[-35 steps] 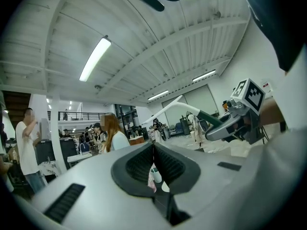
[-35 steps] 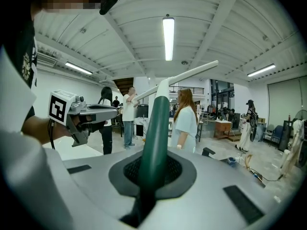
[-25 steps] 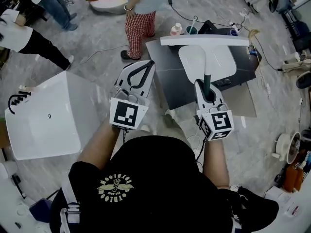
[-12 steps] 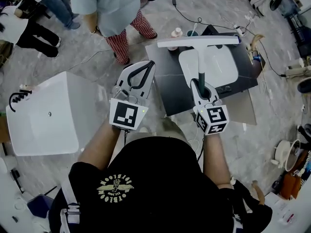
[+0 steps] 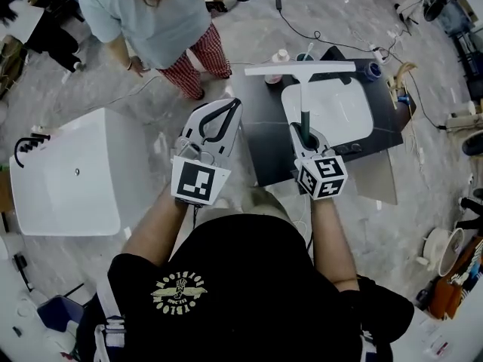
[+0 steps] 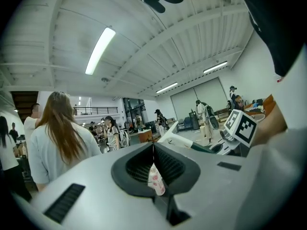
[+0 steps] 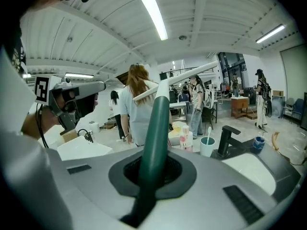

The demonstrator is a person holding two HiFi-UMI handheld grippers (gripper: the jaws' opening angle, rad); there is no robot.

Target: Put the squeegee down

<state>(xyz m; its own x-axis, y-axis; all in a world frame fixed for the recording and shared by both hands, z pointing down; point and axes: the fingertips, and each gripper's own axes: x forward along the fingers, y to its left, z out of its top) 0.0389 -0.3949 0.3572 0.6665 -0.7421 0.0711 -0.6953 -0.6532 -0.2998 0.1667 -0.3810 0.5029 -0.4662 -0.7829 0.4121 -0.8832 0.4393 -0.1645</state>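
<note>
The squeegee has a dark green handle [image 5: 303, 115] and a long white blade [image 5: 299, 69]. My right gripper [image 5: 305, 136] is shut on the handle and holds the squeegee over the white basin [image 5: 339, 111] set in a black counter [image 5: 264, 138]. In the right gripper view the handle [image 7: 157, 128] runs up between the jaws to the blade [image 7: 177, 80]. My left gripper [image 5: 230, 110] is beside it to the left, over the counter's left edge. It is shut with nothing held. The right gripper's marker cube [image 6: 243, 127] and the squeegee's handle [image 6: 204, 148] show in the left gripper view.
A pink-and-white bottle [image 5: 280, 56], a teal cup [image 5: 304, 55] with a toothbrush and a black tap [image 7: 225, 140] stand along the counter's far edge. A separate white sink [image 5: 68, 179] lies on the floor at the left. A person in checked trousers [image 5: 192, 62] stands close behind.
The right gripper has come down and drifted left with the squeegee, nearer the basin. The left gripper has barely shifted. The person in checked trousers has walked leftward.
</note>
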